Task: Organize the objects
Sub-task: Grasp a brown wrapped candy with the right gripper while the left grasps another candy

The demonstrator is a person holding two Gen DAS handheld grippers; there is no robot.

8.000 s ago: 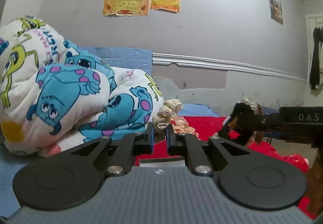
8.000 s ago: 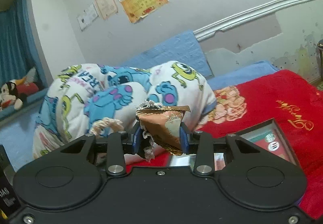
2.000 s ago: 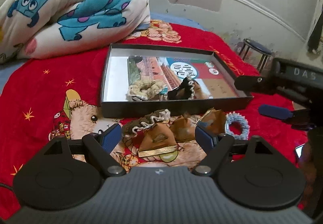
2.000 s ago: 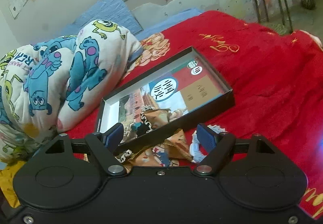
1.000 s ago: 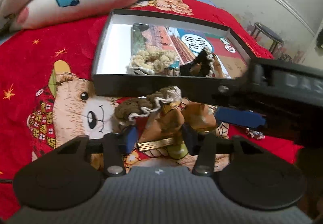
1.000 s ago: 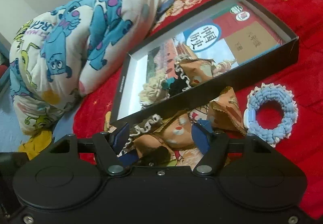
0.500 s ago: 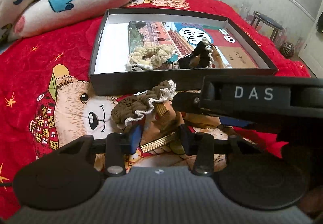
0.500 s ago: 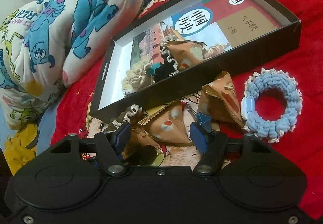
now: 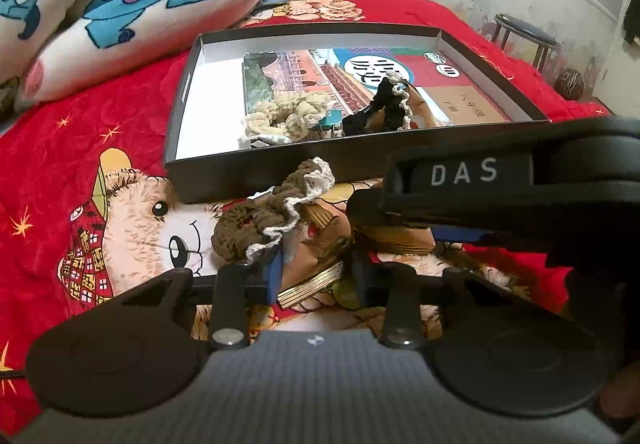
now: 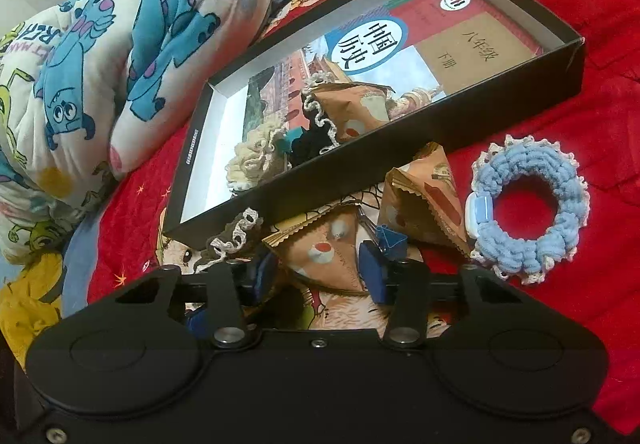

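left gripper [image 9: 316, 276] now clamped on a brown triangular foil snack packet [image 9: 308, 264] (jaws were wide apart two seconds ago) | right gripper [image 10: 320, 268] closing on a second such packet [image 10: 328, 248] — both lie beside the black shallow cardboard box [image 10: 440, 148] | next: lift into box

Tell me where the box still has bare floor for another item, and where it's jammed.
Inside the black box, the far end over the book's brown label is bare, and so is the white strip along the left wall. Its near middle is crowded: cream scrunchie, black scrunchie, a snack packet. Outside, packets and both grippers crowd the front wall.
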